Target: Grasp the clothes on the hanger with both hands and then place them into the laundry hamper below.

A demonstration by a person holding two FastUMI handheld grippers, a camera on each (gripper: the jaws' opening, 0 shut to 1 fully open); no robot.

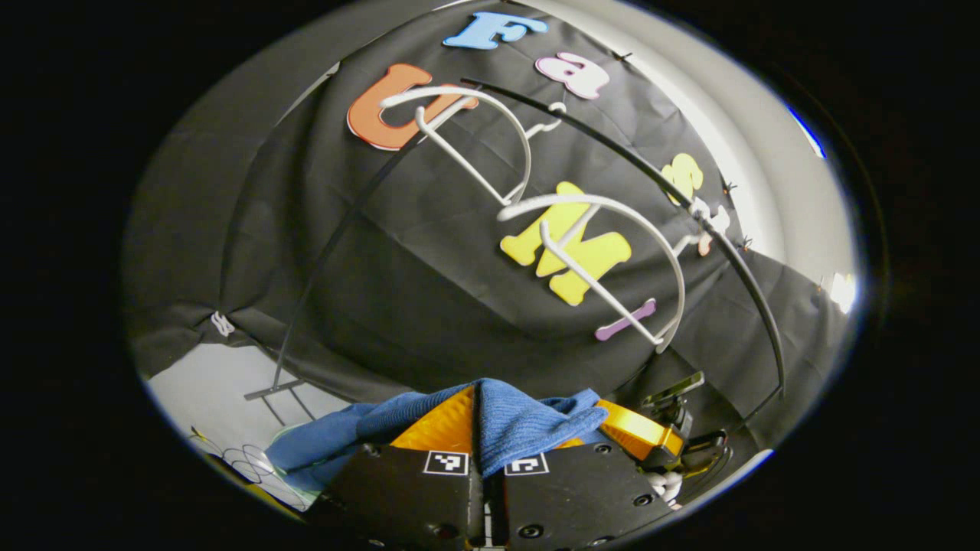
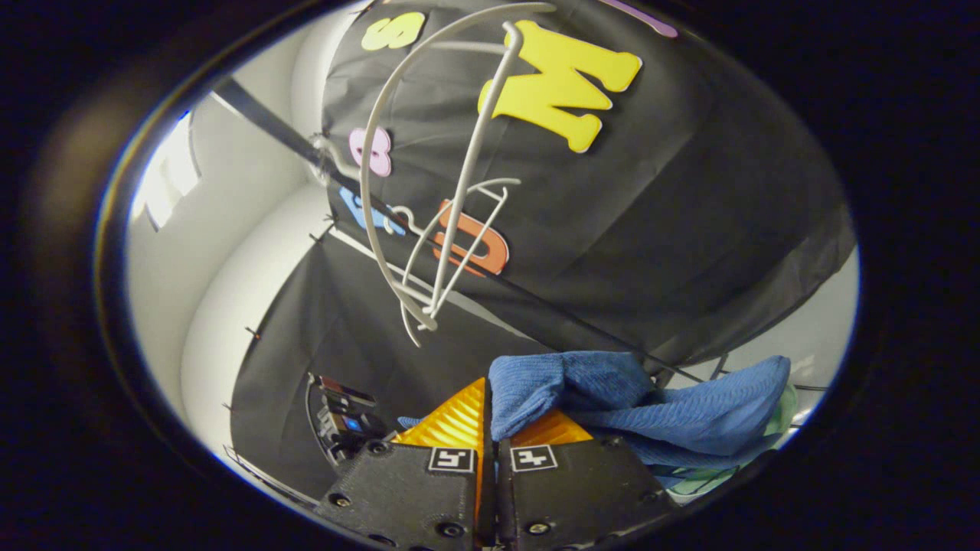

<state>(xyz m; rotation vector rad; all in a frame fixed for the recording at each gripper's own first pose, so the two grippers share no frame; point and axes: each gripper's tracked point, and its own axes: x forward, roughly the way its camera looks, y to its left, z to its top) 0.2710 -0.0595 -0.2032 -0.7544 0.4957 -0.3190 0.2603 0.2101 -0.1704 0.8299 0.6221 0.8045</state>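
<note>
Black cloth (image 1: 429,252), creased and pinned in places, covers the booth's back wall. A white wall (image 2: 230,252) curves around beside it, brightly lit, with a bright window (image 2: 164,180) set in it in the right gripper view. A thin dark rail (image 1: 628,164) arcs across the cloth. Pale floor (image 1: 207,383) shows below the cloth's lower edge.

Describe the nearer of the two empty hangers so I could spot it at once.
Follow the dark rail that arcs across the black cloth wall. Two bare white hangers hang from it; the nearer hanger hangs lower right of the farther hanger, just above the blue garment, and looks larger.
</note>
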